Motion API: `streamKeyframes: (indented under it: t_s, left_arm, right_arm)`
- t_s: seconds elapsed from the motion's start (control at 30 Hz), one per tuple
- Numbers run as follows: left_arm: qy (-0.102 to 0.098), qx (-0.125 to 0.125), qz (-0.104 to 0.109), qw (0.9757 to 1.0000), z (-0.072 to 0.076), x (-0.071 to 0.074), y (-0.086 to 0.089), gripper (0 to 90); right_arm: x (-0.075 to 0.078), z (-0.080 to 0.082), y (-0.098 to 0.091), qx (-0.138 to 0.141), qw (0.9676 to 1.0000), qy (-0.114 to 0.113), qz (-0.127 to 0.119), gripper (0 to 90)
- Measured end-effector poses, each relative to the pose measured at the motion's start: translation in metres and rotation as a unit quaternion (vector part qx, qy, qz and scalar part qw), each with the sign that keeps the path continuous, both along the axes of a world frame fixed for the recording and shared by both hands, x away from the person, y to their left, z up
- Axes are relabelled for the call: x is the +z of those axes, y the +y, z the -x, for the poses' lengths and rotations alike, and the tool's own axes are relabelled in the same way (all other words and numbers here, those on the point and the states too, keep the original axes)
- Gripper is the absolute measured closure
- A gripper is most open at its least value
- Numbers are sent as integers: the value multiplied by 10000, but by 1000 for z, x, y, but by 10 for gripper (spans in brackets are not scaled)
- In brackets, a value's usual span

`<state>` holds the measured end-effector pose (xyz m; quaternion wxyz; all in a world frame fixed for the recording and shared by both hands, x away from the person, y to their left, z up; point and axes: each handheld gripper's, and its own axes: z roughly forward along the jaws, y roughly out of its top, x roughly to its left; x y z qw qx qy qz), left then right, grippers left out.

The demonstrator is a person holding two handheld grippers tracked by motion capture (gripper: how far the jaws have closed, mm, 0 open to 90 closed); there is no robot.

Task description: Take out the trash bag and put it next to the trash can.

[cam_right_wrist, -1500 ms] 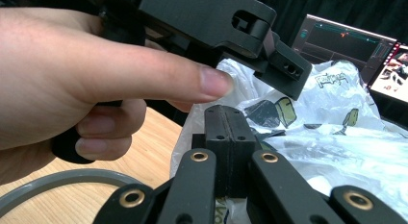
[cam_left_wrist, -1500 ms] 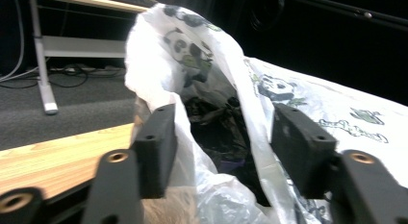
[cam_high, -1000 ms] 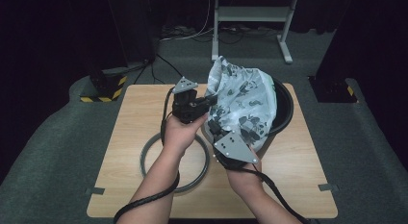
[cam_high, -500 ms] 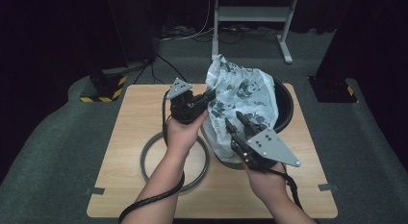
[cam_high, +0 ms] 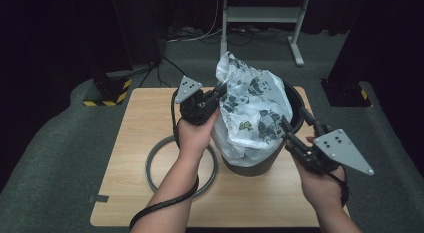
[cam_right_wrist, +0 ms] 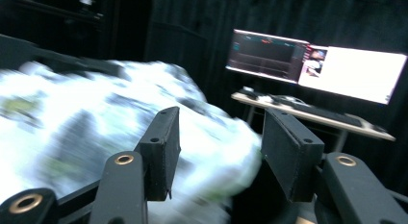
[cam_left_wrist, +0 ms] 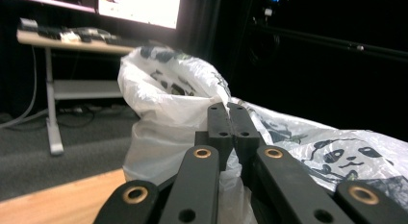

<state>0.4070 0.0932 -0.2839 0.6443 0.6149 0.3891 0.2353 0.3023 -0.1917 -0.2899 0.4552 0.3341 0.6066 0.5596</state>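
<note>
Right gripper (cam_high: 296, 127) has swung out from the front of the bag to the right side of the black bin (cam_high: 298, 109), and its jaws have just been opening, so now there's a clear gap with nothing between them. Left gripper (cam_high: 220, 89) hasn't really budged: jaws pinched tight on the edge of the panda-print plastic bag (cam_high: 257, 110), pulling it up on the left. That bag sits stuffed in the bin on the wooden table (cam_high: 145, 118), spilling over its rim. Grey ring (cam_high: 151, 165) lies flat on the table just left of the bin.
</note>
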Motion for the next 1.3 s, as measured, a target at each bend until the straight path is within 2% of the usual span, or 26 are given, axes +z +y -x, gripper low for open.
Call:
streamKeyframes:
  t_s: [0.2, 0.4, 0.53, 0.7, 0.8, 0.87, 1.03, 1.1, 1.17, 1.27, 1.3]
  left_arm:
    - [-270, 63, 40, 9996, 2, 0, -2, 898]
    - [-481, 101, 27, 9988, 5, 2, -3, 898]
    - [-580, 123, 73, 9982, 7, 4, -4, 898]
    - [-681, 108, 137, 9975, 9, 5, -5, 898]
    - [-762, 117, 156, 9969, 11, 5, -4, 898]
    - [-740, 108, 169, 9971, 10, 4, -4, 898]
    - [-778, 132, 249, 9966, 11, 4, -3, 898]
    - [-797, 127, 282, 9963, 12, 4, -3, 898]
    - [-829, 121, 260, 9961, 13, 5, -3, 898]
    - [-880, 107, 286, 9957, 14, 6, -4, 898]
    - [-894, 100, 311, 9955, 14, 7, -4, 898]
  right_arm:
    - [-10, -6, -34, -353, 9993, 132, -14, 426]
    - [-26, -7, -49, -599, 9978, 243, 136, 364]
    - [-43, -9, -58, -702, 9961, 516, 163, 321]
    - [-67, -14, -68, -849, 9934, 731, 247, 281]
    - [-84, -20, -74, -894, 9914, 924, 254, 255]
    - [-96, -25, -77, -897, 9900, 1057, 277, 235]
    - [-122, -34, -84, -790, 9870, 1368, 300, 162]
    - [-133, -38, -86, -776, 9846, 1540, 289, 147]
    - [-147, -43, -88, -820, 9801, 1780, 315, 148]
    - [-161, -47, -91, -646, 9784, 1943, 292, 147]
    - [-170, -50, -92, -612, 9772, 1997, 379, 147]
